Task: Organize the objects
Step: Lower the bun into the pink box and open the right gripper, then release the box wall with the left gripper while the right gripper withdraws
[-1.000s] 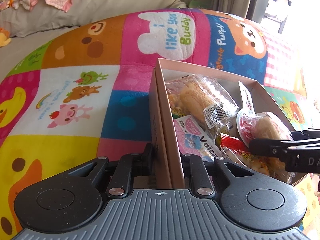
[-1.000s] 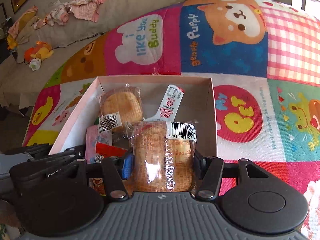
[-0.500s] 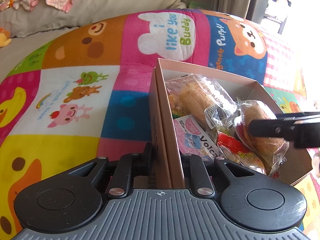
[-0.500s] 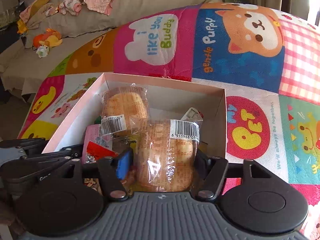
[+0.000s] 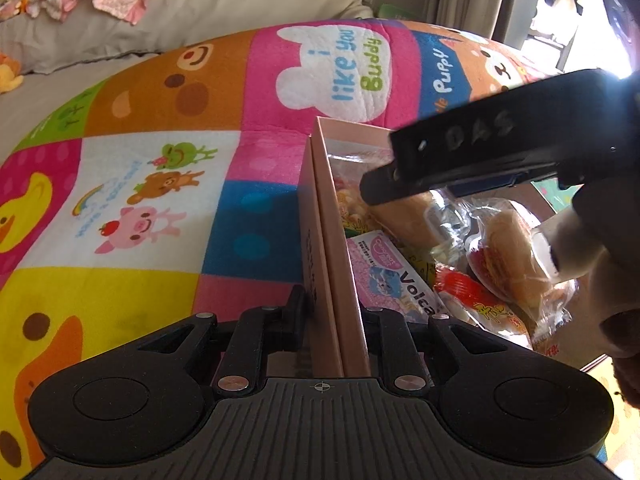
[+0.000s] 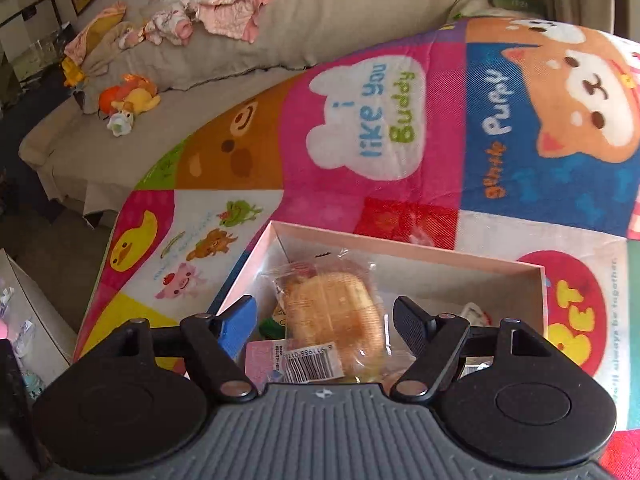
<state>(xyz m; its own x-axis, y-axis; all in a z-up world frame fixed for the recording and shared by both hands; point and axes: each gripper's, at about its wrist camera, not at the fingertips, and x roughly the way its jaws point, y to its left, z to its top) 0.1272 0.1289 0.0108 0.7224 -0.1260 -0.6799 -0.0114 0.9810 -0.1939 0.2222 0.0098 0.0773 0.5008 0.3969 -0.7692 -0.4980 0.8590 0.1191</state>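
The left gripper [image 5: 334, 312] is pinched tight on the near side wall of the pink box [image 5: 326, 216], one finger outside the wall and one inside, at six o'clock in the left wrist view. The wall runs straight up from the fingers toward twelve o'clock. Inside the box, at three o'clock of the grip, lie a pink packet [image 5: 382, 276] with blue lettering, a red-printed snack bag [image 5: 476, 300] and a wrapped bun [image 5: 516, 260]. Across the box at one to two o'clock hangs the right gripper [image 5: 384, 188], seen from the side, its dark body above the snacks.

In the right wrist view the right gripper [image 6: 324, 320] has its jaws spread wide, with nothing pressed between the pads. A blue pad [image 6: 238, 328] sits at nine o'clock and a black finger [image 6: 412, 324] at three o'clock. Between and beyond them, down in the box [image 6: 400, 248], lies a wrapped cake [image 6: 332, 316] with a barcode label, apart from both fingers. The pink packet [image 6: 264, 364] shows at seven o'clock of it.

The box rests on a bright cartoon play mat [image 6: 360, 120]. Beyond the mat, at eleven o'clock, stands a beige sofa [image 6: 240, 52] with heaped clothes [image 6: 216, 12] and a plush toy [image 6: 128, 96].
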